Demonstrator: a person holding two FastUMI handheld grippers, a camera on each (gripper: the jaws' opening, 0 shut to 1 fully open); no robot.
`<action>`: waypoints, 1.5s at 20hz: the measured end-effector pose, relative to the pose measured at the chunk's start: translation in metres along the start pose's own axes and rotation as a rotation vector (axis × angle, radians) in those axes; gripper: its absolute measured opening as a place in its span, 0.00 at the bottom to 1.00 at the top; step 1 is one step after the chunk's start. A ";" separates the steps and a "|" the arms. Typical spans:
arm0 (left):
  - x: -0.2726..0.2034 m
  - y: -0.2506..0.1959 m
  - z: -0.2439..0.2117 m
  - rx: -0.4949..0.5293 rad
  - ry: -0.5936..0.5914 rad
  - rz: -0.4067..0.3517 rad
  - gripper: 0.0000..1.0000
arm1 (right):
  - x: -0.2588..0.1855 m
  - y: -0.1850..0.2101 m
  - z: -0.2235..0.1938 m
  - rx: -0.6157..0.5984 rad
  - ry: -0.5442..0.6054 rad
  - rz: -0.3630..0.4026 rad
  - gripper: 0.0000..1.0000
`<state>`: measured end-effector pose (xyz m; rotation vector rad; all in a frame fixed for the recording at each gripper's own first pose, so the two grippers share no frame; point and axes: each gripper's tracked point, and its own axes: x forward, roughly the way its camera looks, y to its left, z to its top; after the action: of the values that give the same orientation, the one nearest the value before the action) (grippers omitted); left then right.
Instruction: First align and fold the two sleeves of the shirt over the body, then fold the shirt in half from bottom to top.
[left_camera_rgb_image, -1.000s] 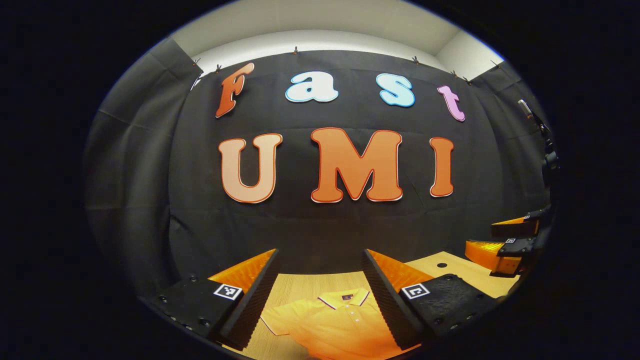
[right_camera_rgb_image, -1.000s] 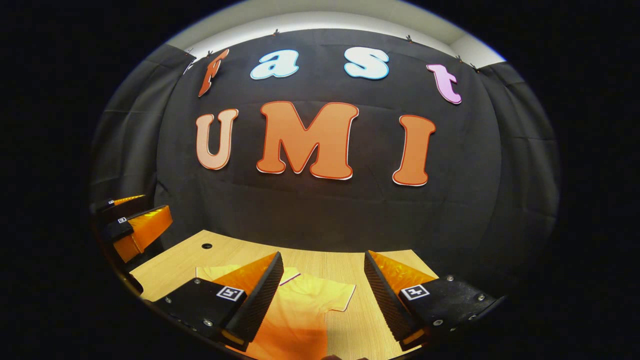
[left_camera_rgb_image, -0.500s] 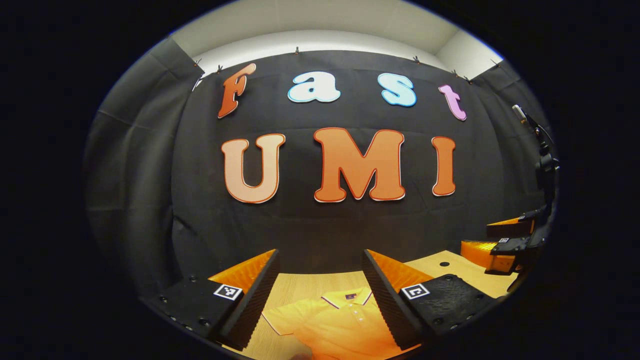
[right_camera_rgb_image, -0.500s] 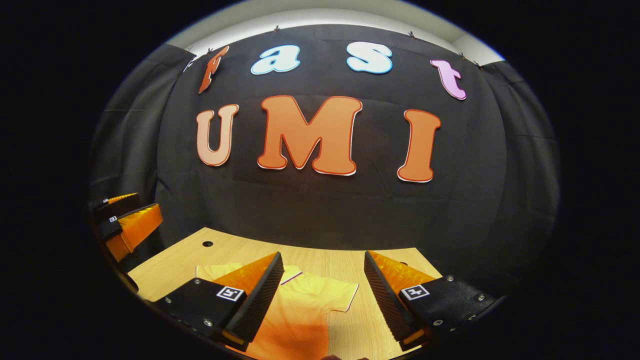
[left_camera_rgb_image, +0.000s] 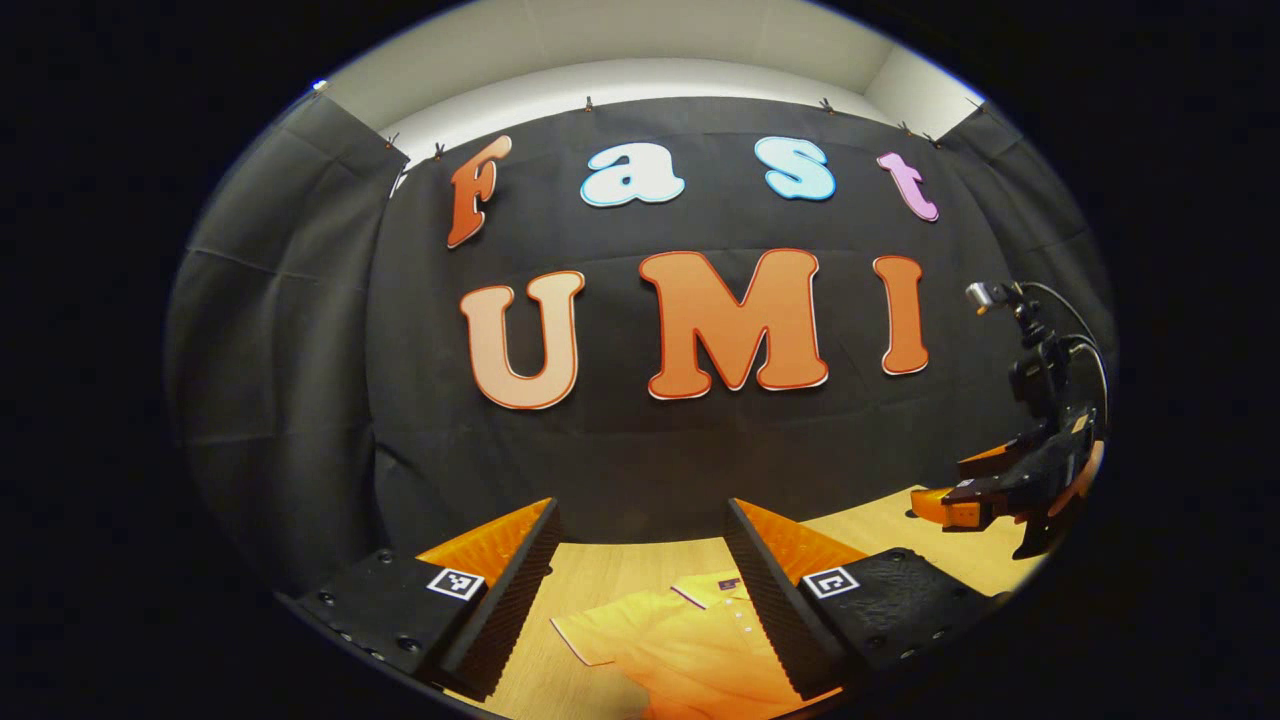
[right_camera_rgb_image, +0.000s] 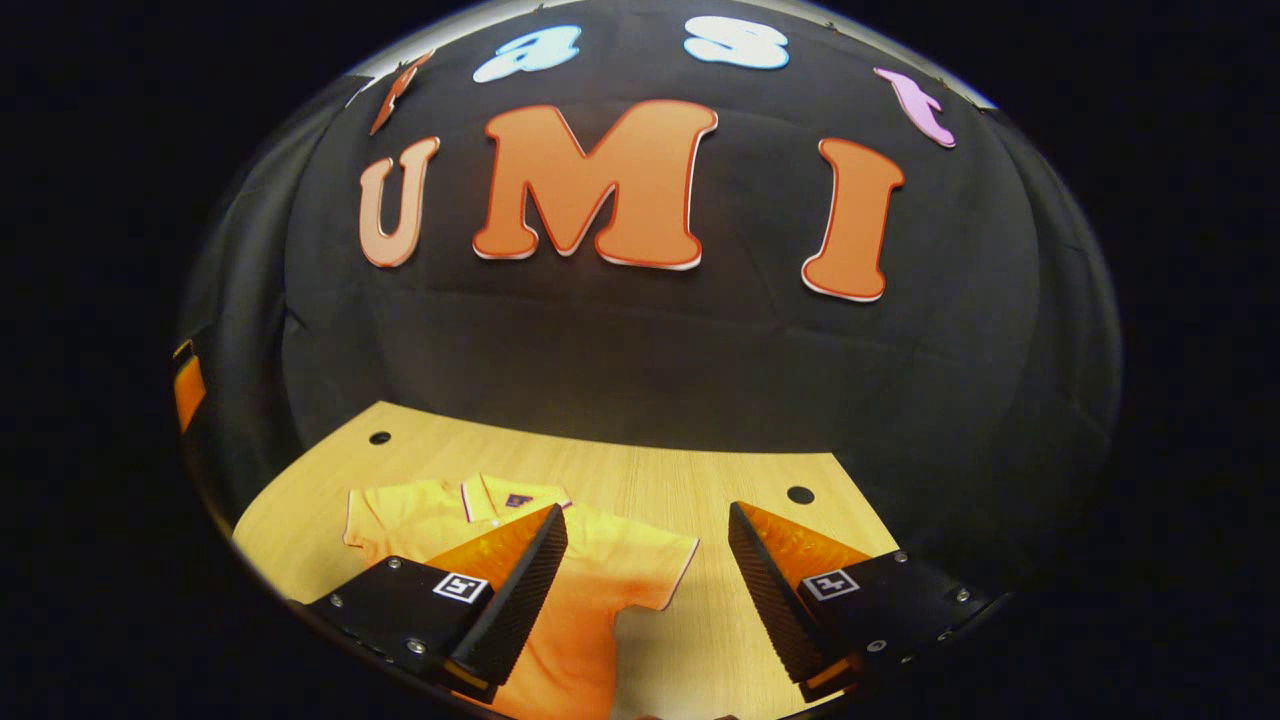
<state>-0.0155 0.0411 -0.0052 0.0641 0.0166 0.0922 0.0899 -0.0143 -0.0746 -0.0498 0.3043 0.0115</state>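
Shirt (right_camera_rgb_image: 590, 590) flat on table (right_camera_rgb_image: 700, 480), both tongs (left_camera_rgb_image: 640, 590) (right_camera_rgb_image: 645, 590) spread above it.

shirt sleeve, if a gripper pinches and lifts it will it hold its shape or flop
Probably flops: the shirt lies flat on the table as thin cloth, so a lifted sleeve should drape from the pinch. Likely light; it may drag the body a little on the smooth wood. Both the right gripper and left gripper are open above it.
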 end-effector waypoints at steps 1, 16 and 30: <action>-0.003 0.004 -0.001 0.008 0.004 0.018 0.99 | 0.010 -0.003 -0.006 -0.005 0.032 0.005 0.98; -0.027 0.020 -0.023 0.043 0.101 0.094 1.00 | 0.145 -0.015 -0.126 0.005 0.568 0.050 0.98; -0.014 0.009 -0.046 0.054 0.181 0.066 1.00 | 0.170 -0.007 -0.210 0.100 0.956 0.057 0.69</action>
<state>-0.0308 0.0516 -0.0507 0.1106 0.1976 0.1636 0.1890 -0.0309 -0.3251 0.0574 1.2617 0.0285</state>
